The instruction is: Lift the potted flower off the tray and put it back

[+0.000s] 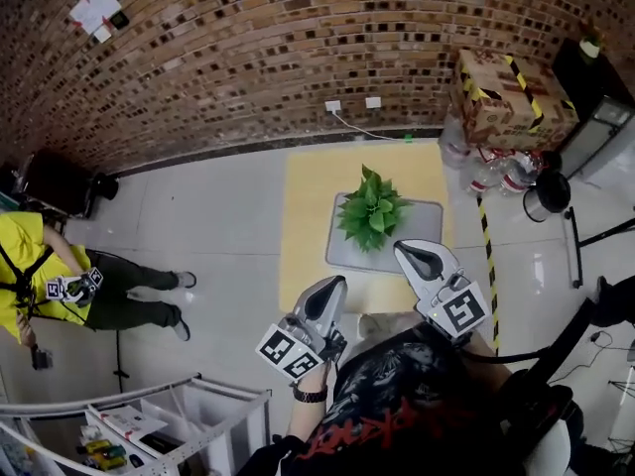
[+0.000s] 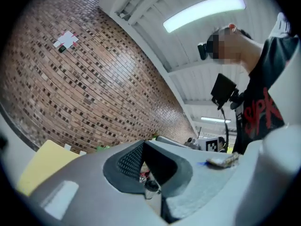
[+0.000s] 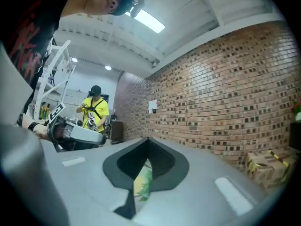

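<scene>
head view, then each gripper view: both jaws clenched and empty, flower on its tray

head view: the potted flower (image 1: 371, 206) stands upright on the grey tray (image 1: 429, 216), which lies on the yellow surface (image 1: 308, 191) in front of the brick wall (image 1: 248, 48). the left gripper (image 1: 335, 285) and the right gripper (image 1: 405, 248) are held close to the person's body, on the near side of the plant and apart from it. the right gripper's tip overlaps the tray's near edge in the picture. neither gripper touches the leaves or the pot. a person in yellow (image 1: 25, 266) is at the far left, and a taped cardboard box (image 1: 501, 92) sits at the upper right, with water bottles (image 1: 494, 174) below it.

left gripper view: the jaws are pressed together at the tip, with nothing grasped between them. only a narrow hollow stays open behind the tip. the brick wall rises beyond, a corner of the yellow surface shows at the lower left, and a ceiling light (image 2: 204, 11) glows overhead. the wearer's black shirt (image 2: 263, 107) fills the right side.

right gripper view: the jaws are clenched tip to tip and hold nothing. through the slit beneath them a sliver of green leaf and yellow shows. the left gripper and the person in yellow sit at the left, and the cardboard box at the lower right.
</scene>
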### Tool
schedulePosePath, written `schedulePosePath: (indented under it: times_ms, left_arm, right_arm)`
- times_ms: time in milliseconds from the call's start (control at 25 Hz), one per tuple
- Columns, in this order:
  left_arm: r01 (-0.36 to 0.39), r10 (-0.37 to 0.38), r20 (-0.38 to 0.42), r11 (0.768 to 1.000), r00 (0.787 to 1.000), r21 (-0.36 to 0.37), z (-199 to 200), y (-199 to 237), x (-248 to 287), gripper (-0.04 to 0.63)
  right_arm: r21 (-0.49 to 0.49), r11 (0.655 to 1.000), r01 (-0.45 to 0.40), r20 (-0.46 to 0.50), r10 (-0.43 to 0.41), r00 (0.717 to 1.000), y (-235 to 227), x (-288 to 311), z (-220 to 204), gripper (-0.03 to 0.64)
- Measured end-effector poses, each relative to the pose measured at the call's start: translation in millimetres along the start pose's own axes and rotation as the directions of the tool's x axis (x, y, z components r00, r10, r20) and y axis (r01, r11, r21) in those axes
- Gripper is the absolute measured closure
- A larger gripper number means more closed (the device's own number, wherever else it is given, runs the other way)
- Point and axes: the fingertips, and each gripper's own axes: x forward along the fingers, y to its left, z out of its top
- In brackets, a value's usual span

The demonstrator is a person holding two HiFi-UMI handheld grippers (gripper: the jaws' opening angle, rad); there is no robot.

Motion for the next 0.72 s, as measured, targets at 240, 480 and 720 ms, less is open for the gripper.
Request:
schedulePosePath:
  times_ms: [240,480,720]
  left_arm:
    - [0.037,-0.037,-0.022,0.999,0.999,-0.017,-10.1,-18.1,-2.9,0.594]
    - [0.036,-0.036,-0.034,0.999,0.999,0.012,-10.0,-13.3,-12.2,0.594]
    - [0.037,-0.037,-0.030,0.999,0.999,0.004,-11.7,-5.9,-34.7,0.594]
  right_arm:
    - [0.067,0.997,-0.027,0.027,0.025,0.999,4.9,-6.2,4.4,0.617]
    - [0.040,0.996,-0.079,0.045,0.077,0.996,15.6,7.1,5.7,0.617]
    - [0.049,0.994,-0.102,0.041,0.100,0.994,37.1,19.5,0.5,0.617]
